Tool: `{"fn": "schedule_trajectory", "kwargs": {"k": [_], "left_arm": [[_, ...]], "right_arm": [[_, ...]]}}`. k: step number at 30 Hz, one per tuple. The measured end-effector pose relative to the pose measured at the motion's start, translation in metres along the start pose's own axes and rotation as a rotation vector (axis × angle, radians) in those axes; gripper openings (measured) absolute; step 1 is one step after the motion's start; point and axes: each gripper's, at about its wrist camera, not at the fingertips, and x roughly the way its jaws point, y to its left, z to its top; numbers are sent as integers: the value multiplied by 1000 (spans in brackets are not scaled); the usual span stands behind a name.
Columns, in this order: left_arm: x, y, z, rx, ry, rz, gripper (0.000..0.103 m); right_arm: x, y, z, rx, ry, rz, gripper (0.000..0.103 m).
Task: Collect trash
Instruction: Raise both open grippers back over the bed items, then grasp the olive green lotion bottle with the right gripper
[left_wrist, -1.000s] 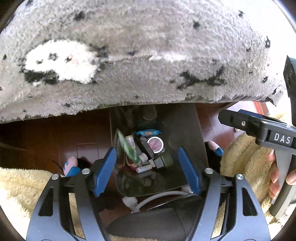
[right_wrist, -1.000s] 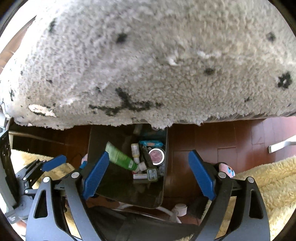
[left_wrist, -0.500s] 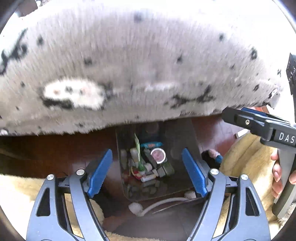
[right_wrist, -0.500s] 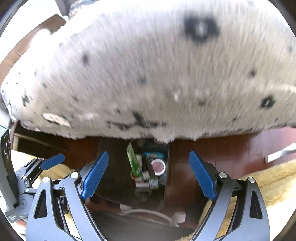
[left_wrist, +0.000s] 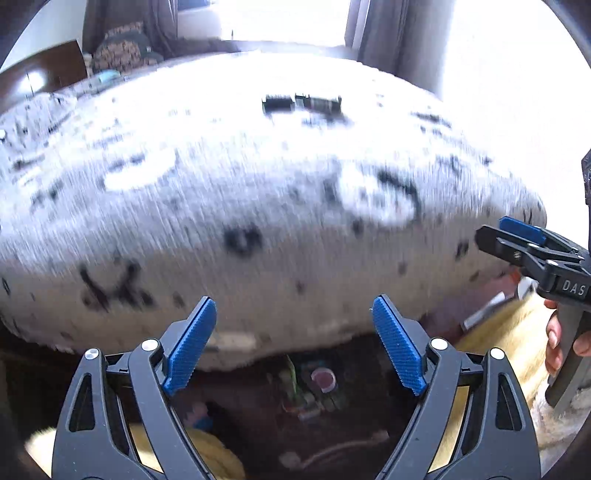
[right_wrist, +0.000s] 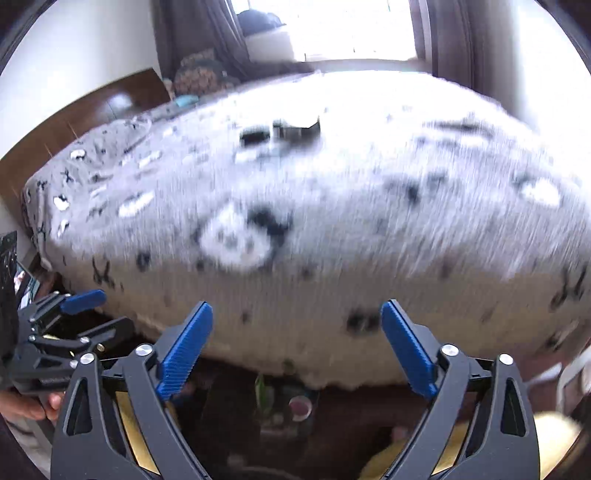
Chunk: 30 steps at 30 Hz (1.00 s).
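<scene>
Both of your claws are released and carry nothing: the left claw (left_wrist: 291, 347) and the right claw (right_wrist: 295, 349) each point at the blanket-covered bed (left_wrist: 258, 206), jaws spread wide. The trash sits on top of the bed at about twelve o'clock from either claw: two dark, flat items (left_wrist: 301, 103) lying side by side, touching or nearly so; blur hides what they are. The bin (left_wrist: 310, 387) is on the floor at six o'clock, below the bed edge, with several small pieces already in it, too smeared to count.

From here the main risk is the fluffy blanket. If you come down too deep, the pads will likely pinch pile along with the item and drag the cover. Because the two items lie so close, a wide bite may catch both and drop one. The black patches printed on the blanket could also be mistaken for trash.
</scene>
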Motion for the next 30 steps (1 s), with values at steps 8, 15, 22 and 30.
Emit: {"fn": "schedule_trajectory", "kwargs": {"k": [8, 15, 22, 30], "left_arm": [[-5, 20, 66, -3, -76, 70, 87], [22, 38, 101, -12, -66, 115, 89], [67, 54, 125, -23, -15, 148, 89], [104, 51, 145, 6, 41, 132, 89]], "right_arm": [[-7, -5, 70, -62, -65, -21, 99], [16, -18, 115, -62, -47, 5, 99], [66, -18, 149, -68, -28, -34, 99], [147, -2, 183, -138, -1, -81, 97]]}}
